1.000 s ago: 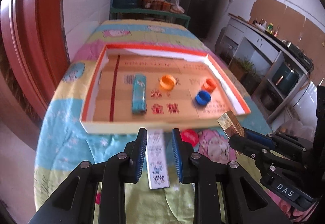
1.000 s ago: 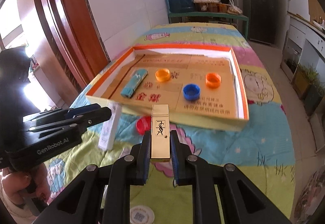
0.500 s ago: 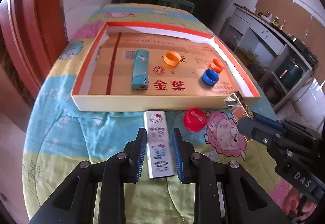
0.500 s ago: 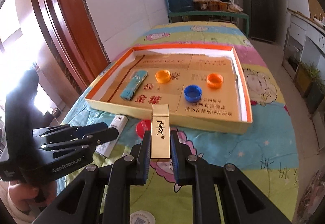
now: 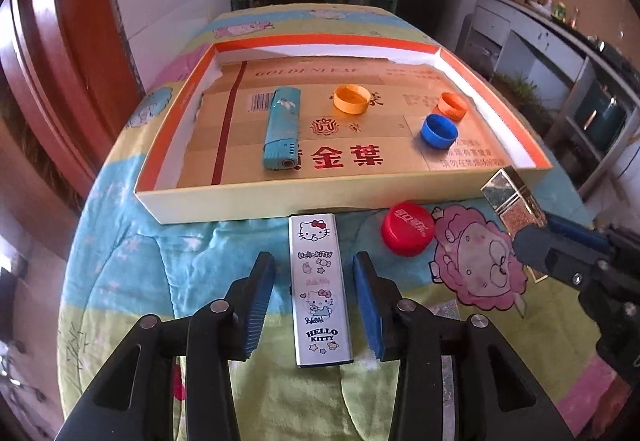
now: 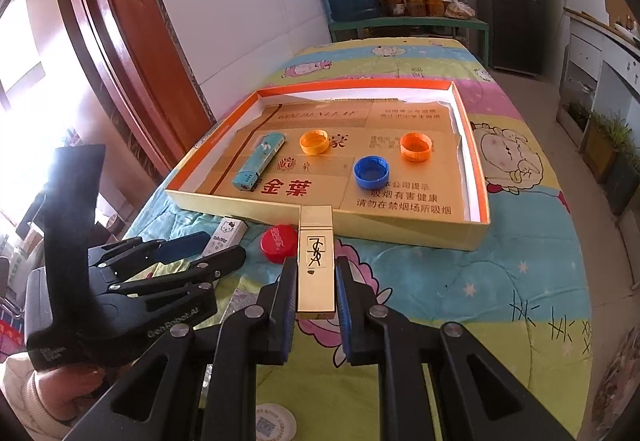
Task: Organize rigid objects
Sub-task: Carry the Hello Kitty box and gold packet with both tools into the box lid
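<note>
White lighter (image 5: 320, 289) lies flat on the blanket between the open left gripper (image 5: 315, 299), just near of the tray (image 5: 224, 207).
Its long axis points toward the tray; the right gripper (image 6: 315, 291) clamps a gold lighter (image 6: 315, 261).

We see a quilt (image 5: 120, 261) (cartoon print) bearing a tray (image 5: 240, 203), white lighter (image 5: 320, 289) and red cap (image 5: 407, 234).
</note>
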Motion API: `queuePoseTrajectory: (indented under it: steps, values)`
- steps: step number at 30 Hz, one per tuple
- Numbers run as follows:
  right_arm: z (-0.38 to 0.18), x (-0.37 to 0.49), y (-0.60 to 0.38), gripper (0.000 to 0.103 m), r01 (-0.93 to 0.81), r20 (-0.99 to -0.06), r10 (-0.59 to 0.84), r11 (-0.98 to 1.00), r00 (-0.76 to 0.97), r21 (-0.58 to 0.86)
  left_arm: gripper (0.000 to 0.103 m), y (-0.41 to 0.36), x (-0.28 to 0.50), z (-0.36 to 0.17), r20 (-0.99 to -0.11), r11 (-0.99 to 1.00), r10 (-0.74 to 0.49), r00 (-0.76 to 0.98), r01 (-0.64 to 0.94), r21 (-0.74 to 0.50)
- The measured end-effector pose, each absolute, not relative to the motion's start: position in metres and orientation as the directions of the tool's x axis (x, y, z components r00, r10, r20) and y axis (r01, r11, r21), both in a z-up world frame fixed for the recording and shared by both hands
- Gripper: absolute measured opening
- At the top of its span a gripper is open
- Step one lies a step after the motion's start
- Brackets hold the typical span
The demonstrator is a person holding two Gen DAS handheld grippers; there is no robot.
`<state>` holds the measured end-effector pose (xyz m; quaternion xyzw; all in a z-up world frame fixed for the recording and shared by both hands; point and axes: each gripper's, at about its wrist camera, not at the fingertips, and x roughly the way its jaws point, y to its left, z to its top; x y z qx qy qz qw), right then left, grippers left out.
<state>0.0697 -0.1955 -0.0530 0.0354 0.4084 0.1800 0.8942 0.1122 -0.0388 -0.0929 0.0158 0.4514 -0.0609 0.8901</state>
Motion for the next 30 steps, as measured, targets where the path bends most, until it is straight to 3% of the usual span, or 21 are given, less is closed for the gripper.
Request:
queuePoseTrajectory:
  steps: [1,2,3,30]
  values:
    - [-0.054,0.069,-0.196,0.018,-0.292,-0.718,0.351,0.933,0.601,0.211,0.038,-0.039,0.112,-0.093,-0.804,0.992,-0.099,0.587,0.125,-0.030]
    - [-0.054,0.069,-0.197,0.018,-0.291,-0.719,0.351,0.933,0.600,0.213,0.028,-0.038,0.111,-0.092,-0.800,0.991,-0.106,0.590,0.128,-0.036]
    - [-0.054,0.069,-0.198,0.018,-0.290,-0.719,0.352,0.933,0.600,0.215,0.026,-0.038,0.110,-0.092,-0.799,0.991,-0.104,0.592,0.129,-0.034]
    - [-0.012,0.097,-0.189,0.018,-0.325,-0.666,0.337,0.934,0.666,0.148,0.026,-0.007,0.128,-0.005,-0.687,0.982,-0.182,0.704,0.159,-0.098]
